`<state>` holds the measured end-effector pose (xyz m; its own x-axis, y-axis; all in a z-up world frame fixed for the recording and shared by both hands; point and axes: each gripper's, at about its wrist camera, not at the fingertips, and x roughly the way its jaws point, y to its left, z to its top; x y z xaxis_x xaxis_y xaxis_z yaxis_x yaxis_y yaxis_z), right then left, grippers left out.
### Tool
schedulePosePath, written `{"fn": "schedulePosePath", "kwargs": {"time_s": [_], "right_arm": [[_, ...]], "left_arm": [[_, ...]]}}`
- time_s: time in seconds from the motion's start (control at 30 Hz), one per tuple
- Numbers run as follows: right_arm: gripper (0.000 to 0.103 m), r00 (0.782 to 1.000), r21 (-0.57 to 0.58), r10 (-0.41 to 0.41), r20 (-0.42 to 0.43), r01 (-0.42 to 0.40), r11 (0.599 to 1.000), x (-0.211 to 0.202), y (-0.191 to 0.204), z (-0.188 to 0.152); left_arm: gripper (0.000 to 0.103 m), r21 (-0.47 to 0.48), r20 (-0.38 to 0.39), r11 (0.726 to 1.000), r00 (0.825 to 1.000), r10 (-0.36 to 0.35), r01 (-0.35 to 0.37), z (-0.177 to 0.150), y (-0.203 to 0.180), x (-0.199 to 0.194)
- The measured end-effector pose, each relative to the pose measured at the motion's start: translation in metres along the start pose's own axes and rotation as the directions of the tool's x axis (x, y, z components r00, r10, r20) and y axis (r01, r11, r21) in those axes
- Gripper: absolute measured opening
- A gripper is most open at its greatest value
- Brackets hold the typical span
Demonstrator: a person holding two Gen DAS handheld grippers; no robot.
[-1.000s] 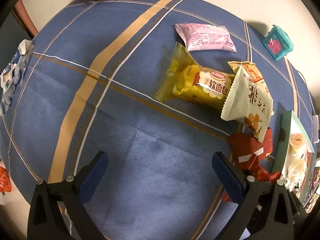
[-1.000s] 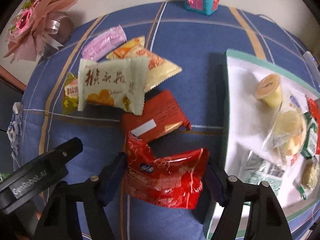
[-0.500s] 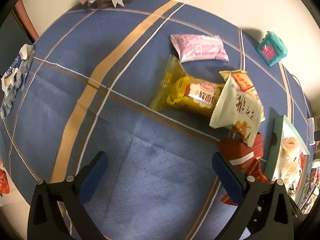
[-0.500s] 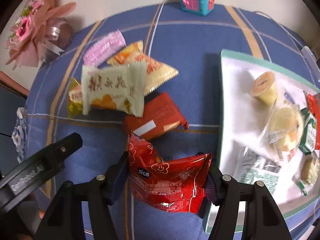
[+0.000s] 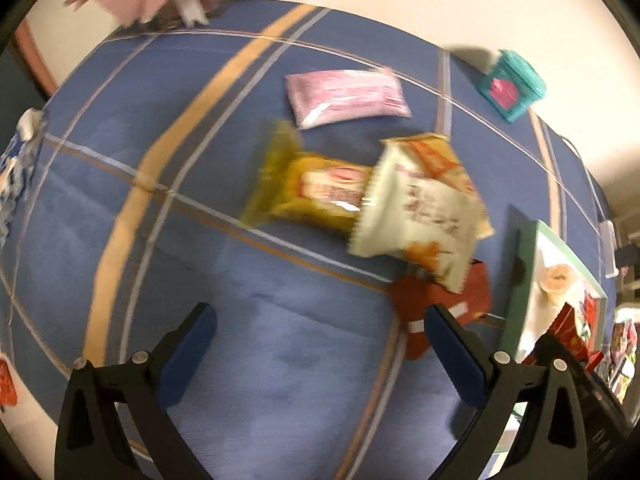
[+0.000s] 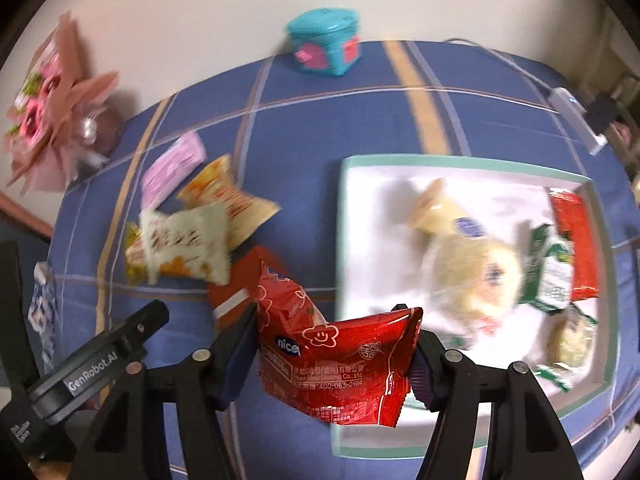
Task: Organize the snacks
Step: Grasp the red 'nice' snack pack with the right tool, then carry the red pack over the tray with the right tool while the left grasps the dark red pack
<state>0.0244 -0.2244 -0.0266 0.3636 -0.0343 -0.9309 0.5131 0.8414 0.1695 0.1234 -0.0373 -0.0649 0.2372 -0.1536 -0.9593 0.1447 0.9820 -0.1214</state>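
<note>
Both grippers level: right gripper (image 6: 334,344) pinches red snack bag (image 6: 336,356) (lifted), left gripper (image 5: 320,344) spread wide.

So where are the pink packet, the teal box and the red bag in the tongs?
pink packet (image 5: 346,96): left wrist view, middle of wrapper.
teal box (image 6: 325,45): right wrist view, front face.
red bag (image 6: 340,360): right wrist view, printed front.

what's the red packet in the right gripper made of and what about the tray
Red packet: likely glossy plastic or foil film; it crinkles and glints, with crimped ends. Tray: unclear, perhaps card or plastic; matte white floor, thin green rim.
</note>
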Motion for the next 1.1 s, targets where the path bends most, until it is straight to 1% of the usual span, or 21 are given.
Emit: {"fn": "schedulePosePath", "kwargs": {"time_s": [0.13, 0.23, 0.4, 0.53, 0.57, 0.6, 0.63, 0.7, 0.8, 0.83, 0.9, 1.0, 1.1], "right_arm": [[0.068, 0.999, 0.048, -0.029, 0.023, 0.028, 0.998, -0.008, -0.028, 0.004], [0.068, 0.998, 0.084, -0.047, 0.031, 0.044, 0.996, -0.011, -0.049, 0.007], [0.068, 0.998, 0.116, -0.063, 0.029, 0.059, 0.992, -0.002, -0.058, 0.015], [0.068, 0.997, 0.123, -0.069, 0.027, 0.065, 0.990, -0.002, -0.065, 0.015], [0.068, 0.997, 0.124, -0.070, 0.027, 0.066, 0.990, -0.002, -0.066, 0.015], [0.068, 0.997, 0.124, -0.070, 0.027, 0.066, 0.990, -0.002, -0.066, 0.015], [0.068, 0.997, 0.124, -0.070, 0.027, 0.066, 0.990, -0.002, -0.066, 0.015], [0.068, 0.997, 0.124, -0.069, 0.027, 0.065, 0.990, -0.002, -0.067, 0.014], [0.068, 0.997, 0.125, -0.069, 0.031, 0.065, 0.990, -0.004, -0.069, 0.014], [0.068, 0.997, 0.125, -0.069, 0.033, 0.065, 0.990, -0.005, -0.069, 0.014], [0.068, 0.997, 0.125, -0.068, 0.036, 0.063, 0.990, -0.006, -0.069, 0.014], [0.068, 0.997, 0.129, -0.065, 0.039, 0.060, 0.990, -0.008, -0.070, 0.015], [0.068, 0.997, 0.131, -0.063, 0.040, 0.057, 0.990, -0.008, -0.071, 0.015]], "left_arm": [[0.103, 0.060, 0.003, 0.998, 1.000, -0.022, 0.021, 0.003, -0.028, 0.006], [0.103, 0.070, -0.008, 0.997, 0.999, -0.044, 0.045, 0.003, -0.042, 0.014], [0.103, 0.072, -0.016, 0.996, 0.998, -0.055, 0.056, 0.005, -0.061, 0.024], [0.101, 0.065, -0.027, 0.993, 0.995, -0.093, 0.094, 0.003, -0.075, 0.032], [0.100, 0.070, -0.027, 0.993, 0.995, -0.091, 0.093, 0.003, -0.079, 0.034], [0.096, 0.075, -0.026, 0.993, 0.996, -0.088, 0.090, 0.004, -0.082, 0.038], [0.095, 0.081, -0.025, 0.993, 0.996, -0.084, 0.086, 0.004, -0.089, 0.043], [0.086, 0.083, -0.029, 0.993, 0.996, -0.083, 0.085, 0.003, -0.094, 0.047], [0.084, 0.087, -0.016, 0.995, 0.999, -0.045, 0.046, 0.001, -0.100, 0.052], [0.083, 0.084, -0.014, 0.995, 0.999, -0.042, 0.044, 0.002, -0.101, 0.053], [0.077, 0.079, -0.004, 0.996, 1.000, -0.028, 0.028, 0.002, -0.103, 0.055], [0.071, 0.072, -0.001, 0.997, 0.999, -0.034, 0.034, 0.001, -0.105, 0.056], [0.069, 0.059, 0.001, 0.997, 0.999, -0.038, 0.038, -0.004, -0.097, 0.050]]}}
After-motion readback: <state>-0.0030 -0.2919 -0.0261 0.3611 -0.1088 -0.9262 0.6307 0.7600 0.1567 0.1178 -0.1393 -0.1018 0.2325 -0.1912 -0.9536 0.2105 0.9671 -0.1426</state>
